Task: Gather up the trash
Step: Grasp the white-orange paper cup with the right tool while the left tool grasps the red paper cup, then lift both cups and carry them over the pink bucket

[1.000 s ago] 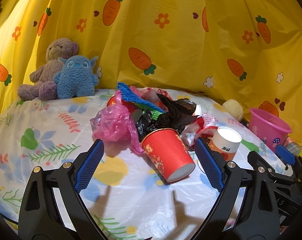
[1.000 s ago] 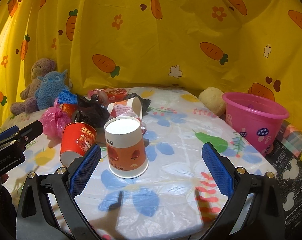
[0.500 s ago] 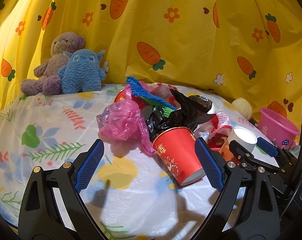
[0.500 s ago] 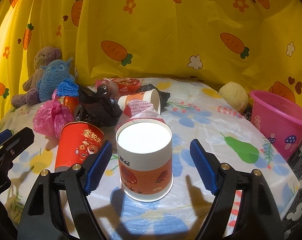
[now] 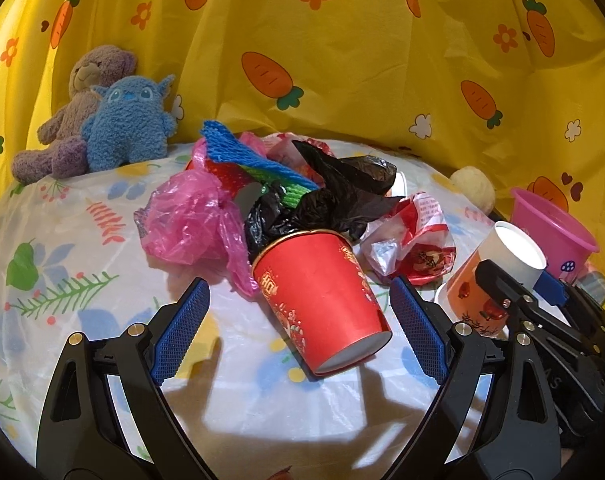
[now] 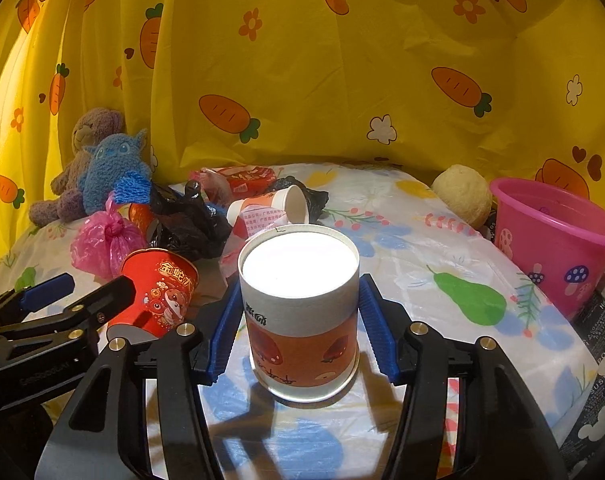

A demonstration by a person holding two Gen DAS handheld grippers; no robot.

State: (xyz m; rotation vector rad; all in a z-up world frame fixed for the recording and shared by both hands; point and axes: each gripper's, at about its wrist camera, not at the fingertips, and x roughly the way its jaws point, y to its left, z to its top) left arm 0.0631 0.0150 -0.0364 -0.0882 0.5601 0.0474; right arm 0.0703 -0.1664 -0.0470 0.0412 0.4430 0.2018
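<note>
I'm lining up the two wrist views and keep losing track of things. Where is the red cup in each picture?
Left wrist: the red cup lies tilted at centre, just ahead of the open left gripper.
Right wrist: same cup at lower left, beside the white cup that the right gripper is closing around.
Shared landmark: the pink bucket, at the right edge in both.

Child's play corner at home: carrot-print curtain [image 6: 342,92], plush toys [image 5: 102,120].
</note>
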